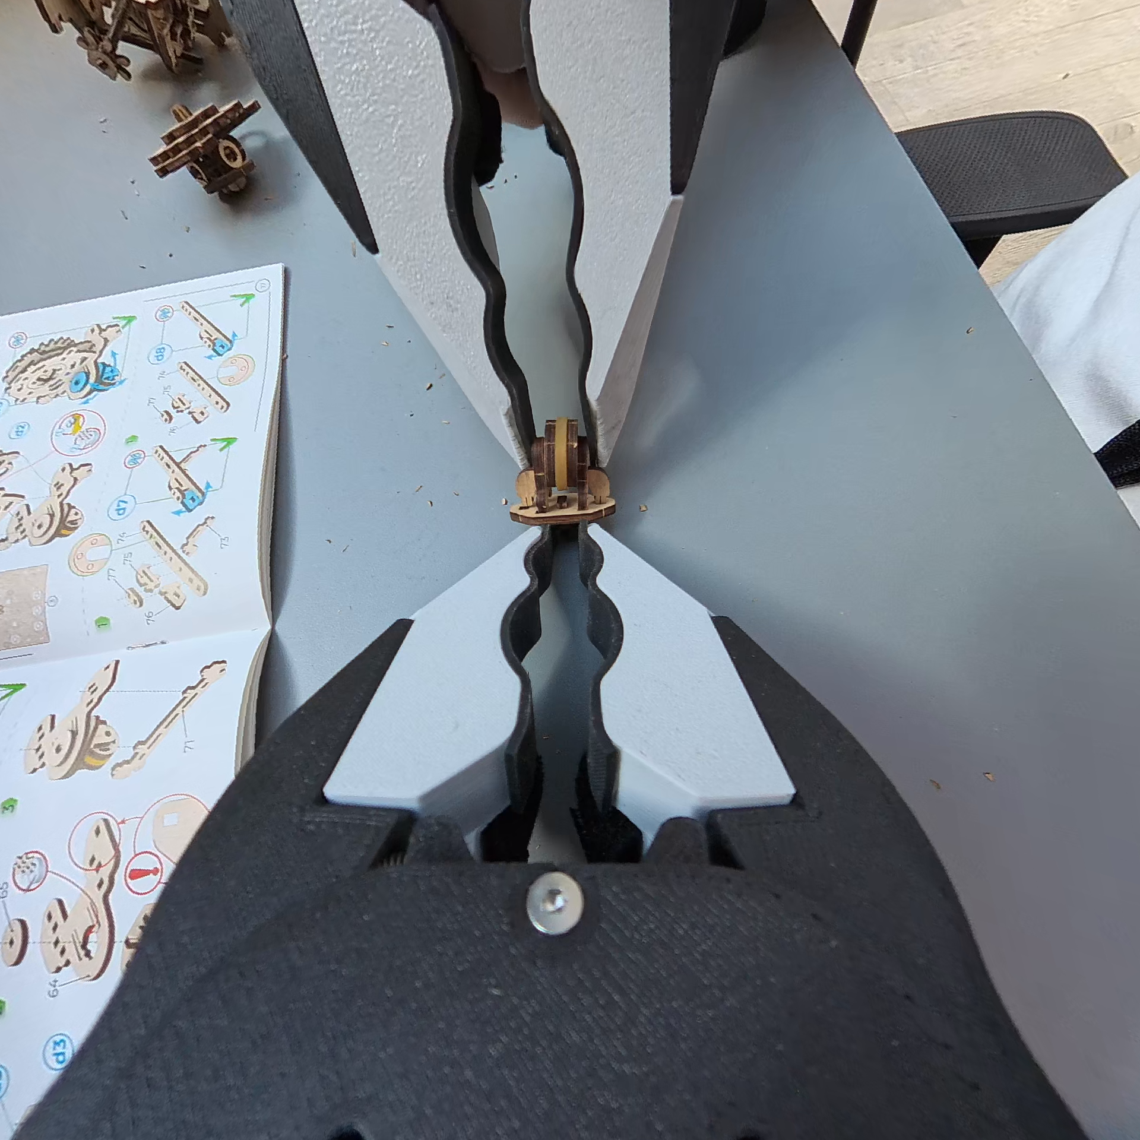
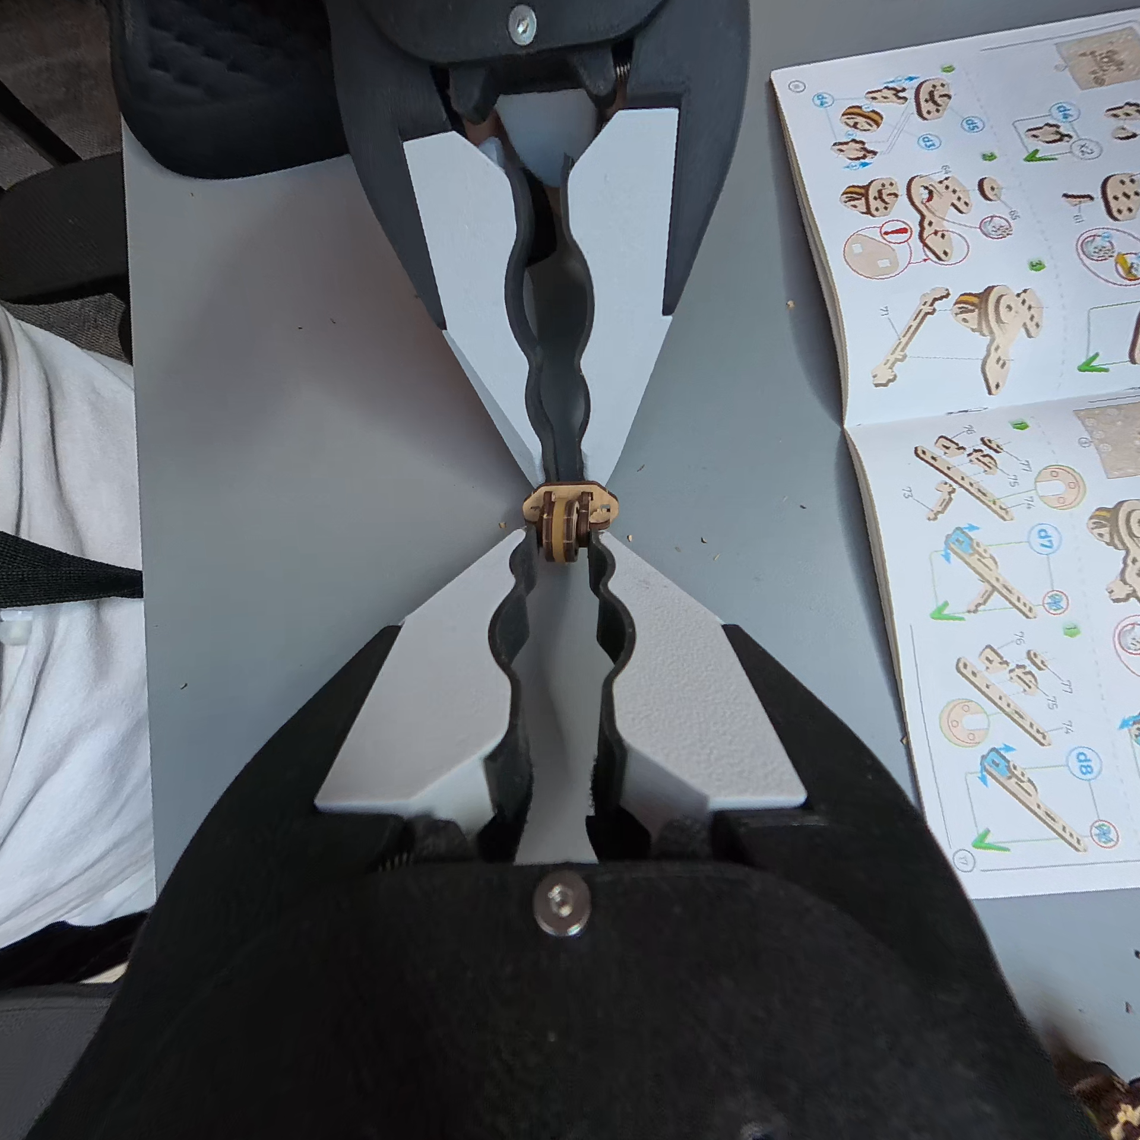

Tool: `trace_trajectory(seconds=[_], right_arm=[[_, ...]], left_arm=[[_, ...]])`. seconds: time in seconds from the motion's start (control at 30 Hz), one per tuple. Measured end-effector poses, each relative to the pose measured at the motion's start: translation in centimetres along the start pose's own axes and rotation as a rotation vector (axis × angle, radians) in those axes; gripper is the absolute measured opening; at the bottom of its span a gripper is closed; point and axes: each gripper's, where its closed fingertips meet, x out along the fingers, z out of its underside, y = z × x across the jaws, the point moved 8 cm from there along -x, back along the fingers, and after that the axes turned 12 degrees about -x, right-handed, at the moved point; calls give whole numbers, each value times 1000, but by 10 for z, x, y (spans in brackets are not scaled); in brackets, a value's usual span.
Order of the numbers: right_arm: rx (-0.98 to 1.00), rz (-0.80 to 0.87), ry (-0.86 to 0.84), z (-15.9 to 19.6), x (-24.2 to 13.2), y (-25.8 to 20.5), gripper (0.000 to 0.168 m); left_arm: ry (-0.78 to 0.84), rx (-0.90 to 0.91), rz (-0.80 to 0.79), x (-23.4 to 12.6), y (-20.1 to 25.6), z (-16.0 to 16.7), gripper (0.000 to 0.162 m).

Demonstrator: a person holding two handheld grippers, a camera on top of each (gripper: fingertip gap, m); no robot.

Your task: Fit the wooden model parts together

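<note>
A small flat tan wooden plate and a wooden wheel unit with dark side discs are held together above the grey table. The wheel unit stands on the plate and touches it. My left gripper comes from below in its own view and is shut on the plate's edge. My right gripper faces it from the top and is shut on the wheel unit. In the right wrist view my right gripper pinches the wheel unit, and my left gripper holds the plate behind it.
An open instruction booklet lies on the table; it also shows in the right wrist view. Two built wooden sub-assemblies stand beyond it. A black chair stands past the table edge. White cloth lies beside the table. Only a small space, under 4 cm, lies between the two pairs of fingers.
</note>
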Motion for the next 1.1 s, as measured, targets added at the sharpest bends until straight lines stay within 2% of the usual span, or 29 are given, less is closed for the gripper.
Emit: trace_trajectory(seconds=[0.27,0.83,1.1], right_arm=[[-3,-74,-55,-4,1,5,13],[26,75,-36,-2,2,-7,13],[85,-3,0,3,2,0,14]], left_arm=[[-1,-9,7,0,-1,0,6],[-3,-23,20,0,-2,-1,6],[1,-7,-6,-1,0,0,7]])
